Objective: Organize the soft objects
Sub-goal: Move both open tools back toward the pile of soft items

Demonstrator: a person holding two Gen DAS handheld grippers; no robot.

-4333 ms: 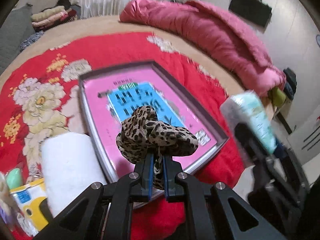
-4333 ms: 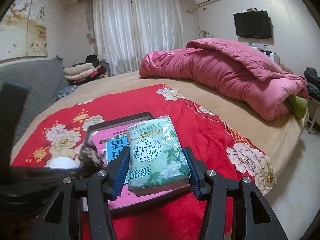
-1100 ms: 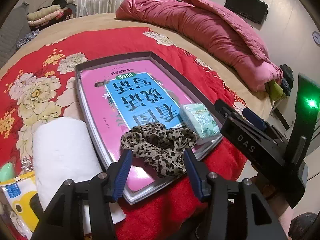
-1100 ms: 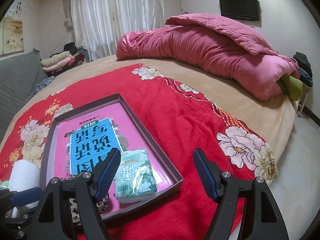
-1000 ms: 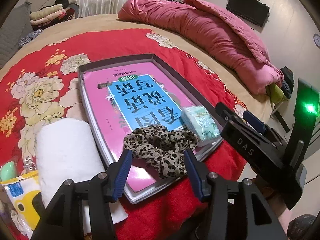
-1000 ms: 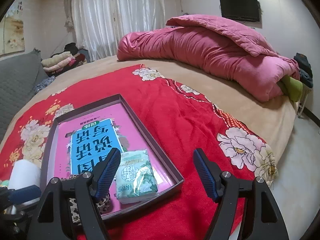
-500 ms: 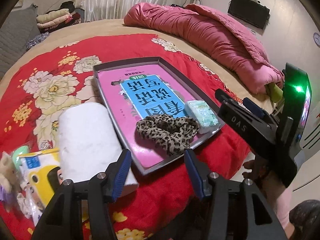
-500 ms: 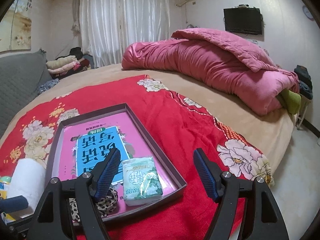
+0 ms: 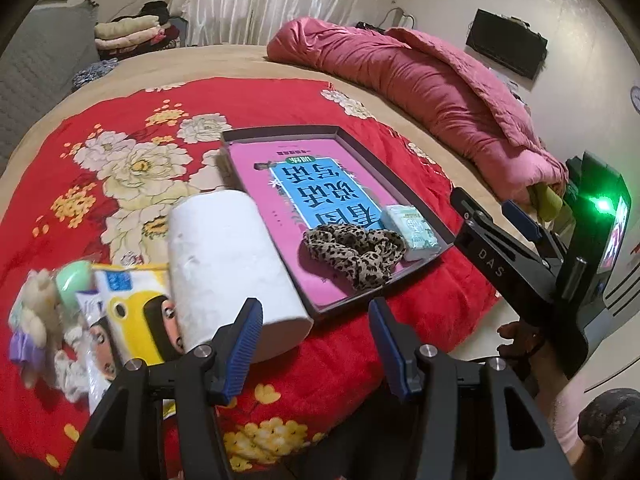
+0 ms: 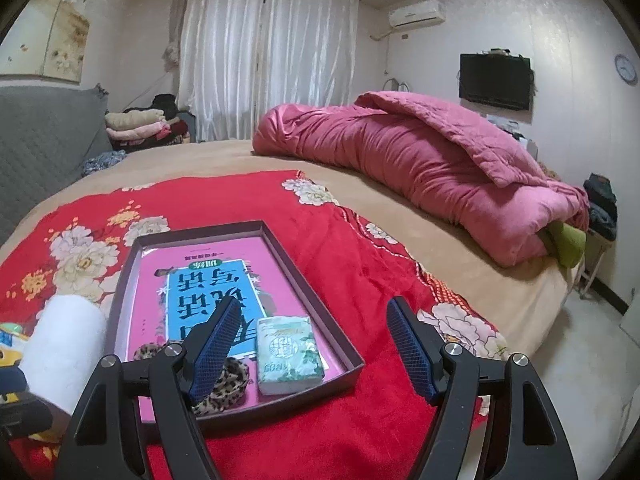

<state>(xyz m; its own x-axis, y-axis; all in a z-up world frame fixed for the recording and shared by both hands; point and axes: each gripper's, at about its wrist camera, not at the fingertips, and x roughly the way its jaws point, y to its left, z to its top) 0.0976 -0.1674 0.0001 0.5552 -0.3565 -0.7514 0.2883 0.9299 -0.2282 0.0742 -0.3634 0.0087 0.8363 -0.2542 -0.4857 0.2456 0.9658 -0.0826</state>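
Your left gripper (image 9: pixel 316 322) and right gripper (image 10: pixel 314 344) both had jaws released and empty; leopard-print scrunchie (image 9: pixel 354 250) and tissue pack (image 10: pixel 288 354) lay in the tray (image 10: pixel 316 300).

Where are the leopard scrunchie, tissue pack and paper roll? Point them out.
leopard scrunchie (image 9: pixel 354 250), left wrist view, middle folds.
tissue pack (image 10: pixel 289 354), right wrist view, printed top.
paper roll (image 9: pixel 230 258), left wrist view, curved side.

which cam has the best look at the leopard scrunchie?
Left wrist view: the leopard scrunchie lies whole and unobstructed in the tray, beside the tissue pack. Right wrist view: only parts of it show, behind the right gripper finger.
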